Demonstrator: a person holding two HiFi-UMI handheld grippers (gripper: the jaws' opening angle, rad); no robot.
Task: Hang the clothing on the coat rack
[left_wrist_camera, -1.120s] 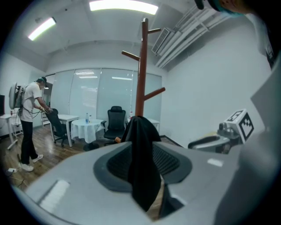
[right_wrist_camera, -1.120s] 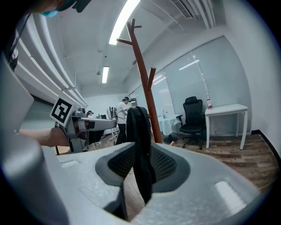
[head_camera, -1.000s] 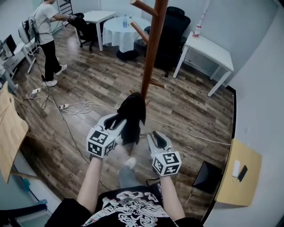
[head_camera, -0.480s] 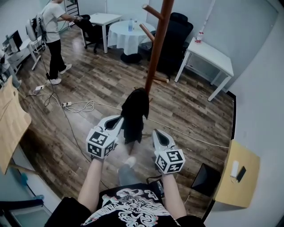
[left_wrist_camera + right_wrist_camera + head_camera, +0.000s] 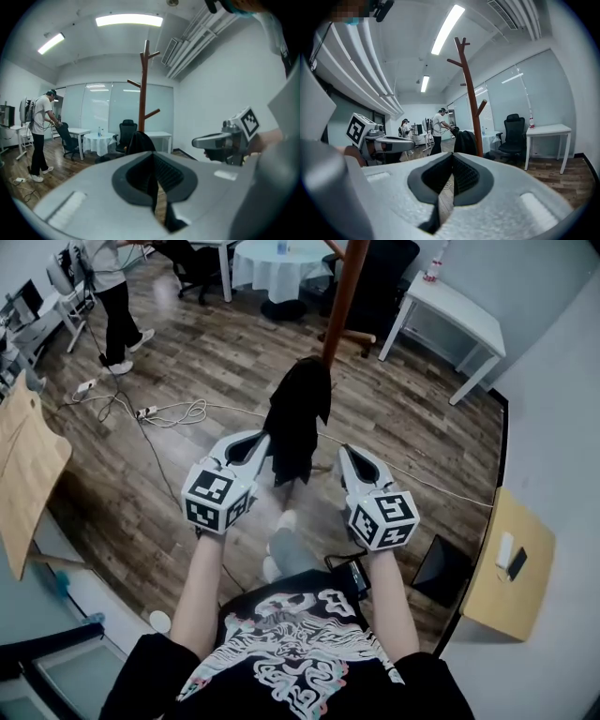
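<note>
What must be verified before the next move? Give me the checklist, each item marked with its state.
1. Black clothing on the coat rack: ok, it hangs beside the pole's lower part.
2. Peg seated through the fabric: cannot tell, the fabric hides it.
3. Left gripper jaws: ok, shut, nothing between them.
4. Right gripper jaws: ok, shut, empty.
5. Floor cable: ok, it lies well left of the clothing.

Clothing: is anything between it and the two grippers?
Nothing visible. The clothing hangs against the rack pole; only open air lies between it and the left gripper and right gripper, both shut and empty.
</note>
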